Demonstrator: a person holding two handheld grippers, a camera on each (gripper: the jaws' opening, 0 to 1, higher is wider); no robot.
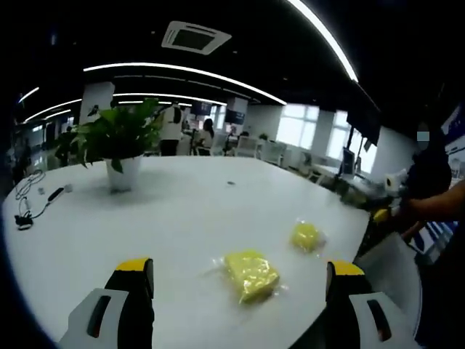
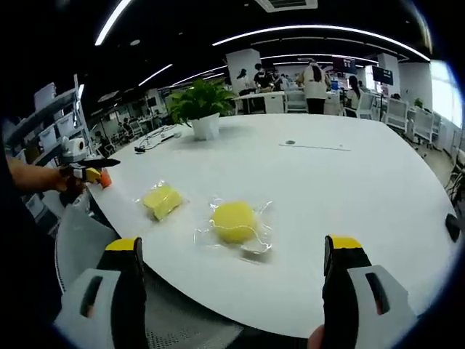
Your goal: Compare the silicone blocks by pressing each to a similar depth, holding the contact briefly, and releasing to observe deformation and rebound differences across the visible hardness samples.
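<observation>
Silicone blocks sit in front of you on the white round tabletop (image 1: 182, 211), each a yellow piece sealed in a clear plastic wrapper. In your left gripper view, the larger rectangular yellow block (image 1: 251, 275) lies near the tabletop's near edge, between the jaws of your left gripper (image 1: 240, 283) in the picture but clear of them, and a smaller yellow block (image 1: 306, 235) lies a little farther and to the right, apart from it. Your left jaws stand wide open with nothing between them. In your right gripper view, a rounded yellow block (image 2: 234, 222) in its crinkled wrapper lies near the tabletop's near edge, and a rectangular yellow block (image 2: 161, 201) lies to its left, close by but not touching. Your right gripper (image 2: 236, 276) hangs short of the tabletop, over its near edge, jaws spread wide and empty. A green potted plant in a white pot (image 1: 122, 142) stands at the far side of the tabletop, with a black cable (image 1: 27, 200) lying to its left. A person's arm (image 1: 436, 203) reaches in at the right edge of your left gripper view.
</observation>
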